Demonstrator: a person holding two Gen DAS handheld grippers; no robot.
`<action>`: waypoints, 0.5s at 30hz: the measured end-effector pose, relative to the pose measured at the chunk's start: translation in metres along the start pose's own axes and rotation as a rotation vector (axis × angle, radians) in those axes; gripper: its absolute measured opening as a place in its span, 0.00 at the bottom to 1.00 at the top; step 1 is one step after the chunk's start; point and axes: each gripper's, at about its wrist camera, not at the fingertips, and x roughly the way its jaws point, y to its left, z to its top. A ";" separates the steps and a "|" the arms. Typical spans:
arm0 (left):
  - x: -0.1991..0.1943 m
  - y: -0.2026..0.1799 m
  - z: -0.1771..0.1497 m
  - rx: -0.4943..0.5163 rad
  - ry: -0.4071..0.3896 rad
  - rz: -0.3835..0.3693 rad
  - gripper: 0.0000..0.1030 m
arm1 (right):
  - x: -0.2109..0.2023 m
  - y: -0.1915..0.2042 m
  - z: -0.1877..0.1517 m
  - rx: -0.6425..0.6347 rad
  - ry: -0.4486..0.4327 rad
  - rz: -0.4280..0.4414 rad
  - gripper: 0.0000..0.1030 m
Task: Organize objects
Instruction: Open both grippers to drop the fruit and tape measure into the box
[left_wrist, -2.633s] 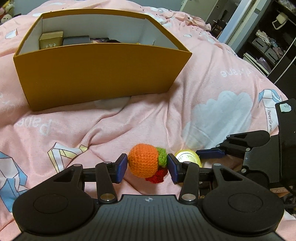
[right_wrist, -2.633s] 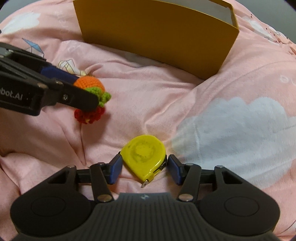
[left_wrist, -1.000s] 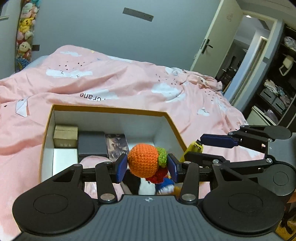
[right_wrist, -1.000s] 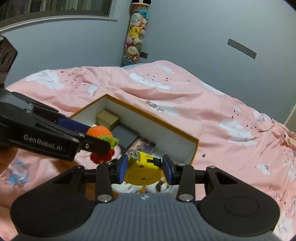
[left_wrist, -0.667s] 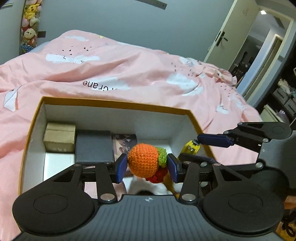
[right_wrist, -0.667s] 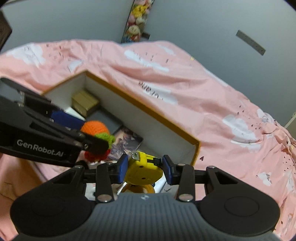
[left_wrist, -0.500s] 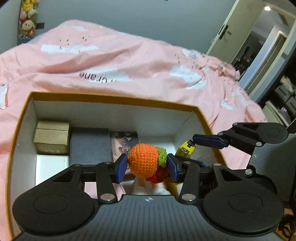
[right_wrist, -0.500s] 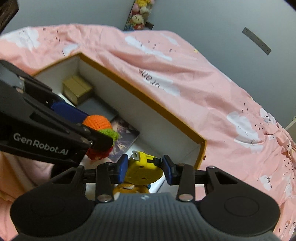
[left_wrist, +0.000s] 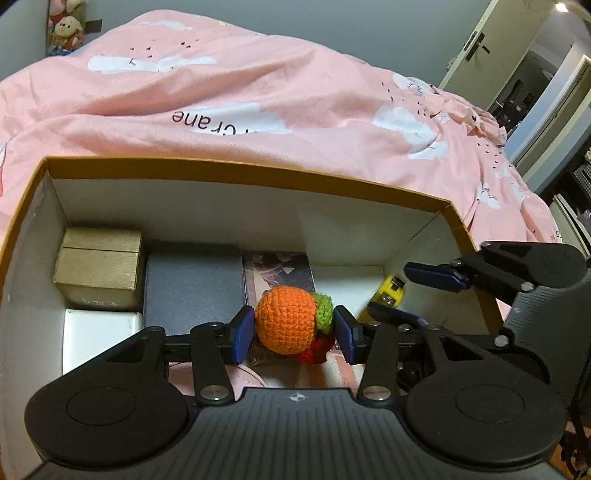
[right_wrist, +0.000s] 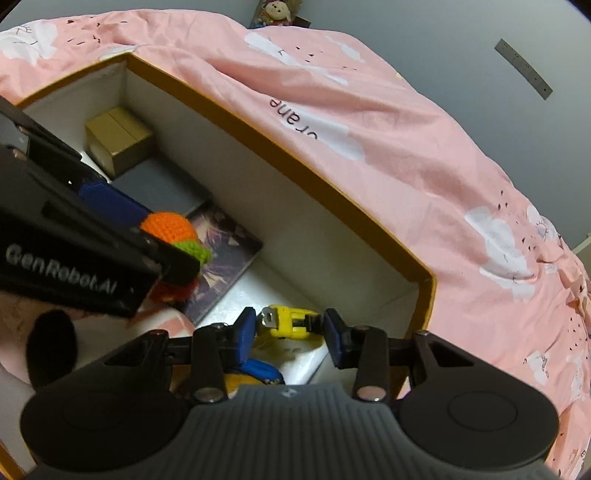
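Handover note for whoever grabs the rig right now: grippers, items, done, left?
Left gripper: shut on the crochet orange toy, held inside the box, above the items on its floor.
Right gripper: shut on the yellow tape measure, low at the box's right end.
Already in the box: gold case, grey case, a printed booklet.
Done: both items carried over the rim.
Left: release each onto a free spot, then withdraw both grippers.

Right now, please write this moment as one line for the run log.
left gripper: shut on crochet toy | right gripper: shut on tape measure | both over open box | neither released
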 end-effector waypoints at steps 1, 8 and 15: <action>0.002 0.000 -0.001 -0.001 0.007 0.004 0.51 | 0.000 0.000 -0.001 -0.002 -0.003 -0.008 0.39; 0.005 -0.004 -0.002 0.004 0.013 0.022 0.51 | -0.011 -0.005 -0.005 -0.007 -0.028 -0.034 0.42; 0.006 -0.011 0.000 0.014 0.001 0.027 0.52 | -0.025 0.001 -0.008 -0.026 -0.055 -0.051 0.46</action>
